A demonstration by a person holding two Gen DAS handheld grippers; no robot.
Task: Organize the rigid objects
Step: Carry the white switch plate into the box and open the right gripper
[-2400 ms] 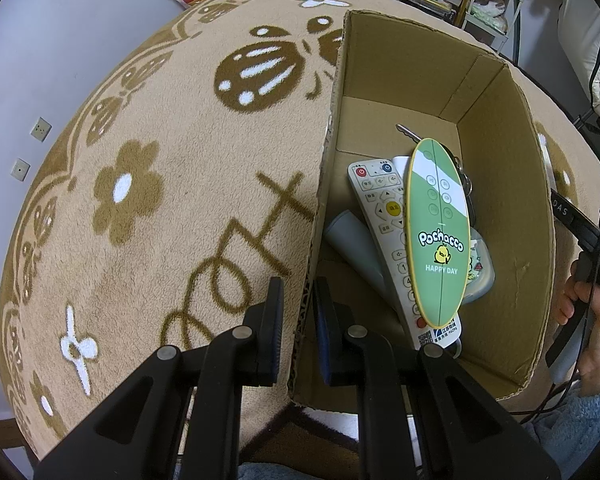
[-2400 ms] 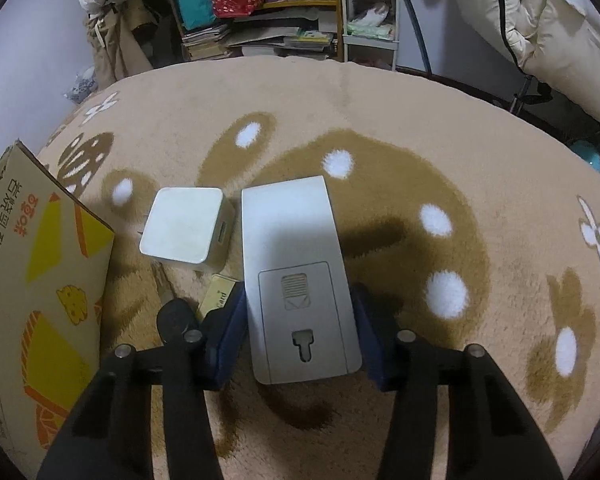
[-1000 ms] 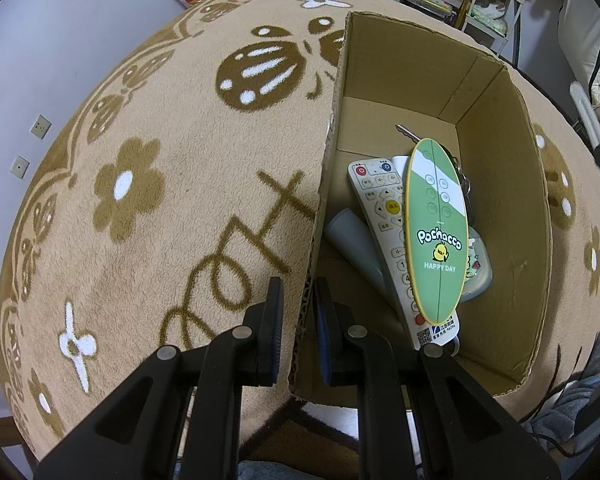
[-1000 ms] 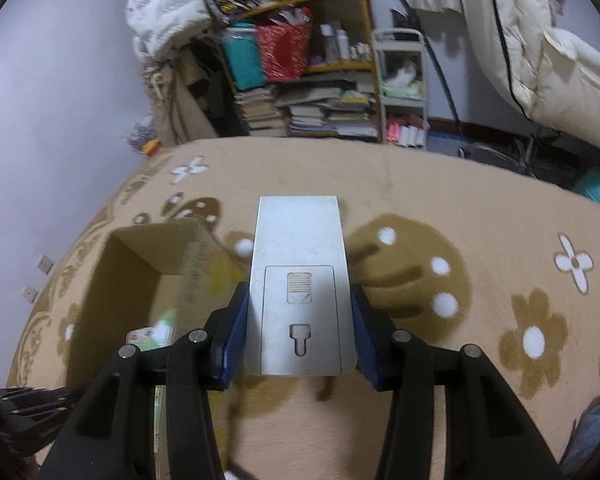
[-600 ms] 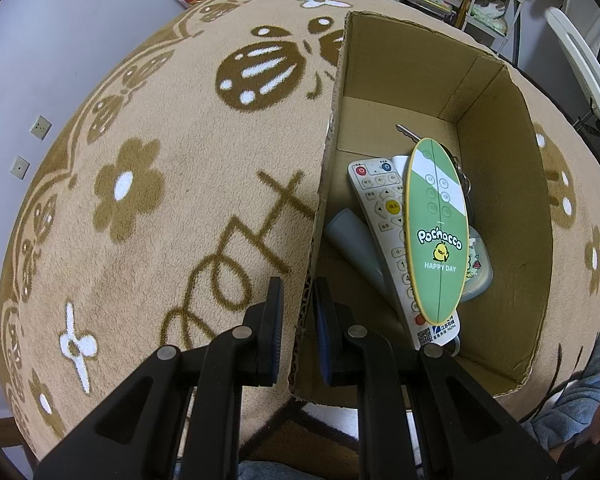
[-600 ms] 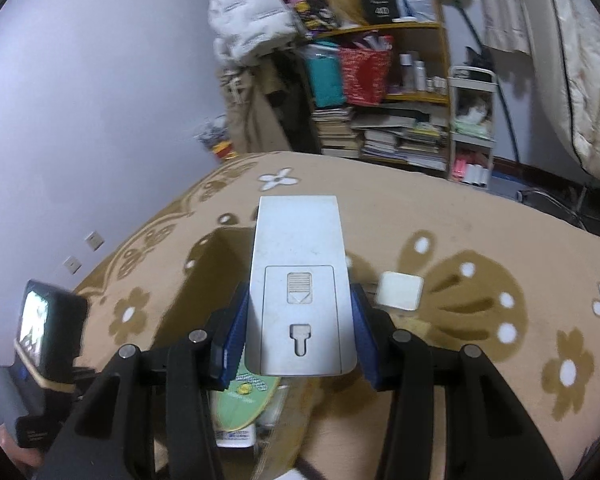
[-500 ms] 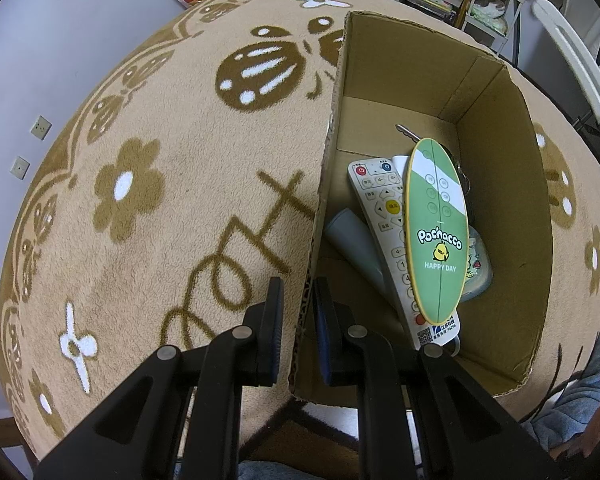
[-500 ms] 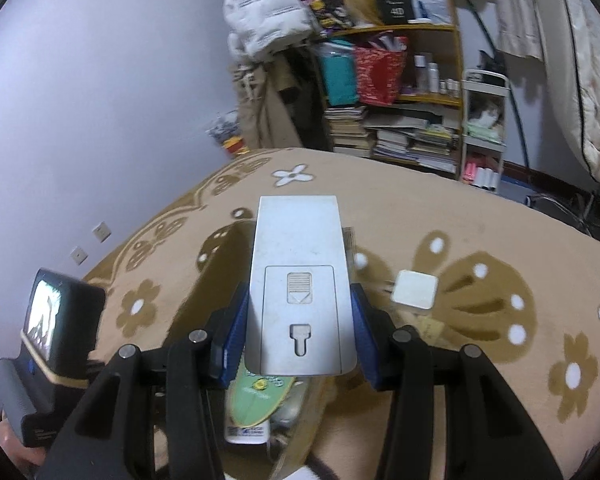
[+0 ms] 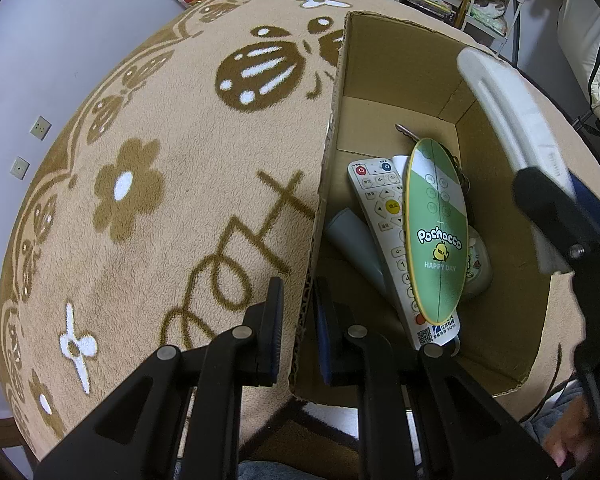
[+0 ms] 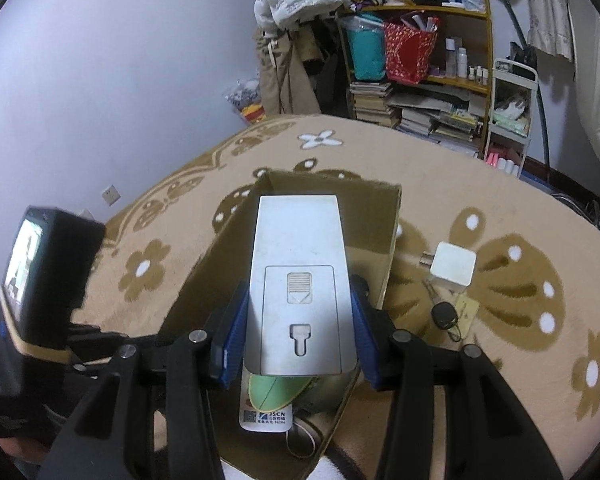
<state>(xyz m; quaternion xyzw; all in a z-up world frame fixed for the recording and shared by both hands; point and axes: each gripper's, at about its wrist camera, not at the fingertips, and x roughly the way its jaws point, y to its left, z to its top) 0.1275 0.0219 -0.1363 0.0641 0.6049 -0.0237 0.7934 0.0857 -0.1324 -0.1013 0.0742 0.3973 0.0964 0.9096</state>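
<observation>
My left gripper [image 9: 299, 304] is shut on the near left wall of an open cardboard box [image 9: 325, 184] on the rug. In the box lie a white remote [image 9: 384, 216], a green oval Pochacco item [image 9: 436, 228] and a grey object [image 9: 352, 240]. My right gripper [image 10: 298, 328] is shut on a white flat remote-like device [image 10: 298, 264], back side up, held above the box [image 10: 384, 240]. It also shows in the left wrist view [image 9: 508, 120] over the box's right wall.
On the rug right of the box lie a white charger cube [image 10: 452, 266], a black car key [image 10: 444, 314] and a small yellow card [image 10: 466, 312]. A bookshelf [image 10: 420, 80] and a small cart [image 10: 508, 120] stand behind.
My right gripper lifted the white device off the rug and carried it left, over the box. The left gripper has not moved.
</observation>
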